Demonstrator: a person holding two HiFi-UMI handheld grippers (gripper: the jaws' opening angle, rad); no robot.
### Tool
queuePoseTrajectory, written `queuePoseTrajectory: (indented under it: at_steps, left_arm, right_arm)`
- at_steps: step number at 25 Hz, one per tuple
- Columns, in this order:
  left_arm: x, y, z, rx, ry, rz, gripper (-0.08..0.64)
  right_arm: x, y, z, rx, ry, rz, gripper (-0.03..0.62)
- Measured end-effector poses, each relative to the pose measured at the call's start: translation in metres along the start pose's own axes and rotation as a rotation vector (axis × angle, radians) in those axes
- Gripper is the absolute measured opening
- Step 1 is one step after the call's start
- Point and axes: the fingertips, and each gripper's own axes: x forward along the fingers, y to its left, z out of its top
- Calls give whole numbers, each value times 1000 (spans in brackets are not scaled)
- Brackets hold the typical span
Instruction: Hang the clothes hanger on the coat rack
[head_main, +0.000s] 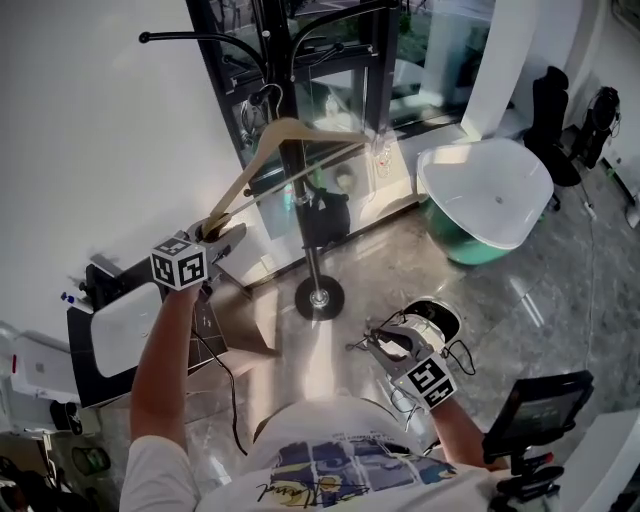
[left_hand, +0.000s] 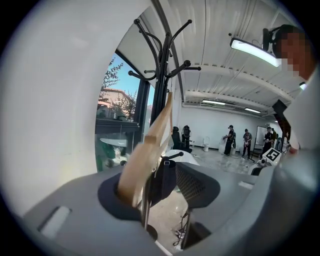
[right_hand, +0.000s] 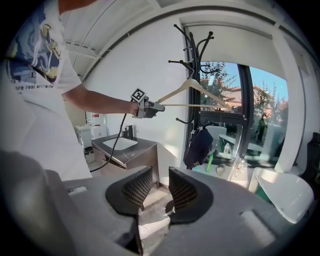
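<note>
- Jaws of the left gripper (left_hand: 160, 185) are standing apart. The end of the pale wooden clothes hanger with a wire hook (head_main: 248, 173) is lying between them, leaning on one pad while the other pad is standing clear. No clamp.
- Jaws of the right gripper (right_hand: 160, 187) are parted a little with only floor showing between them. It is idling low, well apart from the work.
- Hanger position: its hook is sitting up at the pegs of the black metal coat rack with curved arms (left_hand: 164, 75), and its far shoulder is reaching out past the pole. Whether the hook is fully seated over a peg is too small to tell.
- Step in hand, as judged: letting go after hanging.
- Doing it well: I am judging that the left gripper should back off along the hanger's arm, jaws kept wide, so neither pad is dragging the wood and unhooking it. Watch for swing before leaving.
- Count: one hanger, one coat rack, two grippers, one dark bag (right_hand: 197, 147) hanging on the rack.
</note>
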Motion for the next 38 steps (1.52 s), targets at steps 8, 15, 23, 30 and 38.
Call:
queuePoseTrajectory:
  at_steps: [8,15,23,30,38]
  left_arm:
    - [-71,16,-54,-45,32,83,224]
    - [-145,-9,-81,11,37,111,212]
    - [-206,-93,-96,43,11,3,146]
    - [-236,-153,-114,36,3,-106,92]
    - [-270,-200,-135,26,39,-233,3]
  right_arm:
    - [18,44,11,-25,11,39,103]
    - [41,96,34,-61,12,74,103]
    - [53,149,61,-72,-14,62,94]
    - [57,189,85,-82,-52,34,74]
    - [43,236,115,-98,-100,18,63]
